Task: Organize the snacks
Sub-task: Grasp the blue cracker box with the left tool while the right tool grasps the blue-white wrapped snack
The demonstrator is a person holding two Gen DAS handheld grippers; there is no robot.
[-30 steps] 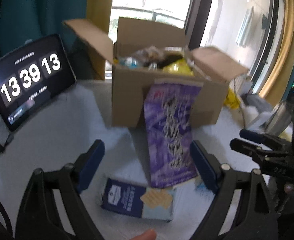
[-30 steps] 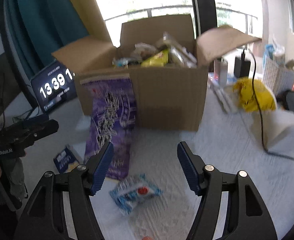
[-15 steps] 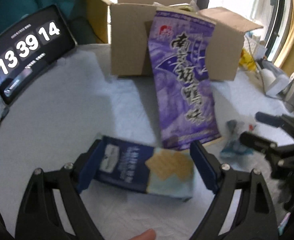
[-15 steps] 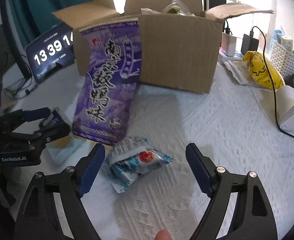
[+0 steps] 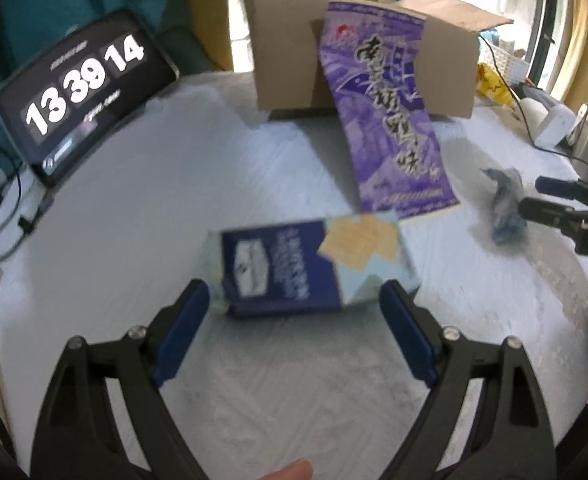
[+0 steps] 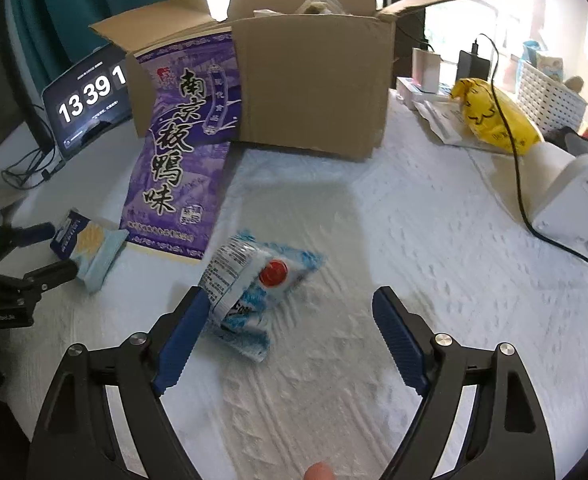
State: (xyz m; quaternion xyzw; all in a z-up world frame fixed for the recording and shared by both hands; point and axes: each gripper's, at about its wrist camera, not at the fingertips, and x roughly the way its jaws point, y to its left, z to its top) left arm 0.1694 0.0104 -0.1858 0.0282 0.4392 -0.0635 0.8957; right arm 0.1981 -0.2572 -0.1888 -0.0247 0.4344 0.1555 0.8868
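A dark blue cracker box lies flat on the white cloth. My left gripper hangs open just above its near end, and its pads do not touch it. A small blue-and-white snack packet lies by the left fingertip of my open right gripper, partly between the tips. A tall purple bag leans against the open cardboard box, which holds other snacks. The right wrist view also shows the left gripper around the cracker box.
A tablet showing a clock stands at the back left. On the right are a yellow bag, a black cable, a white device and a white basket.
Both grippers have sunk toward the table and tipped downward. The cracker box now sits at the left tips, the packet at the right tips. The right jaws have widened.
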